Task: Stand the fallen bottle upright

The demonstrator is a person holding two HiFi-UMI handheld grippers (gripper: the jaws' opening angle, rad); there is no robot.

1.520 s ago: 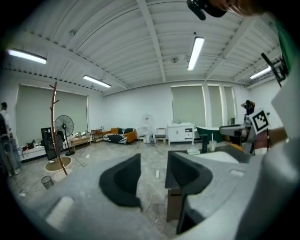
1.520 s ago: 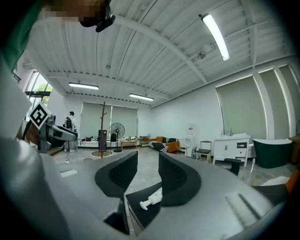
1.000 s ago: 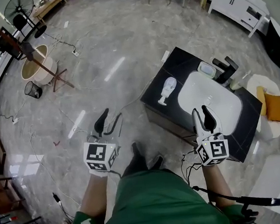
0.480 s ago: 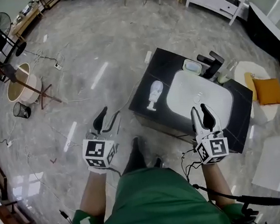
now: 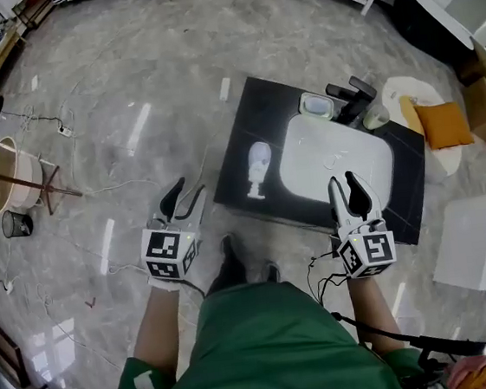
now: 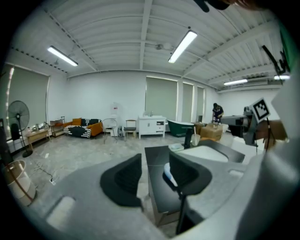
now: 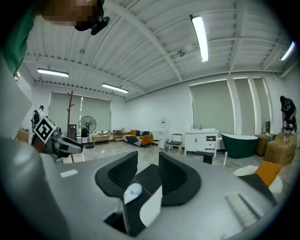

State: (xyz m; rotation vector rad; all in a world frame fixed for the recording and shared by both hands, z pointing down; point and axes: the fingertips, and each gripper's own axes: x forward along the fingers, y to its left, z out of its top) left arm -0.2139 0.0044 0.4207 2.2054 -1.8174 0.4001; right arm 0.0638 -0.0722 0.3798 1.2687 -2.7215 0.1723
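Note:
A white bottle [image 5: 257,168] lies on its side on the left part of a black counter [image 5: 236,120], beside a white sink basin [image 5: 335,163]. My left gripper [image 5: 183,203] hangs over the floor just off the counter's left front corner, short of the bottle. Its jaws are closing a little and nothing is between them. In the left gripper view [image 6: 154,176] the bottle [image 6: 168,174] peeks out past the right jaw. My right gripper [image 5: 353,192] is open over the basin's front edge. The right gripper view [image 7: 147,173] shows the bottle [image 7: 132,191] low and left, beyond the jaws.
A black faucet [image 5: 350,99], a soap dish [image 5: 316,105] and a cup [image 5: 375,116] stand behind the basin. An orange cushion [image 5: 435,124] and a white box [image 5: 480,245] are to the right. A basket [image 5: 10,181] and cables lie on the floor to the left.
The counter and bottle have come closer and shifted left in the head view. My left gripper now sits nearer the counter's corner and the right one reaches over the basin's front edge.

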